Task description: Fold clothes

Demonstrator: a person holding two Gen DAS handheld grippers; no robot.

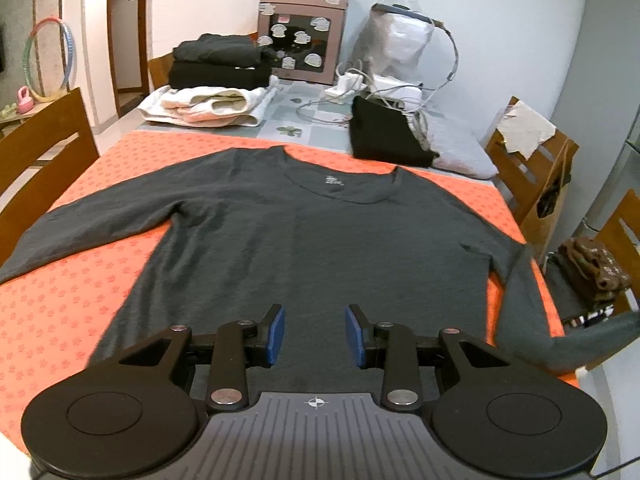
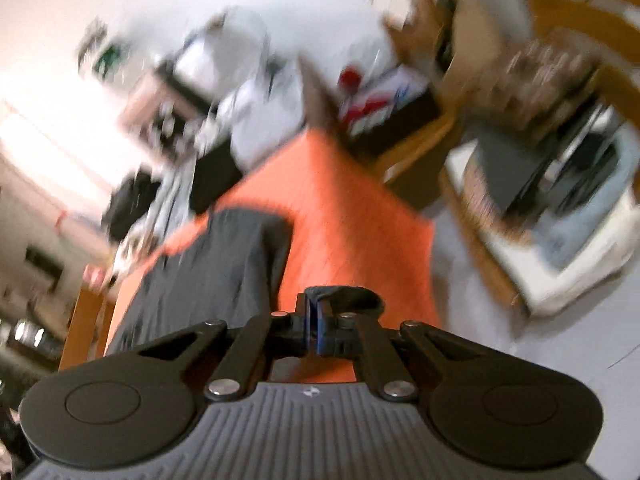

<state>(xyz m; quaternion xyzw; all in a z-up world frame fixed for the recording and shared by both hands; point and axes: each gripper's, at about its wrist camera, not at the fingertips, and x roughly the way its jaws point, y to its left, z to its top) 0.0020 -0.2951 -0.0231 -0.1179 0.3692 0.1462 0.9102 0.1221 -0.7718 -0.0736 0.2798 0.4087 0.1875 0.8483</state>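
Dark grey long-sleeved cotton shirt (image 1: 304, 236) lying spread flat, unfolded, on orange-covered bench (image 1: 60, 312); right tool (image 2: 314, 320) pinching its 4 o'clock sleeve, left tool (image 1: 316, 336) hovering wide.

**Two wrist views over one table**

Left wrist view: set low behind the left gripper (image 1: 315, 334), facing level down the length of the orange table cover (image 1: 60, 300), close above the grey long-sleeved shirt (image 1: 312, 232), far wall and stacked clothes (image 1: 216, 60) in sharp sight. Right wrist view: tilted steeply, heavily blurred, looking past the right gripper (image 2: 314, 328) from near the table's right edge toward floor and chairs. Shared by both: the orange cover (image 2: 352, 208) and the shirt (image 2: 224, 264).
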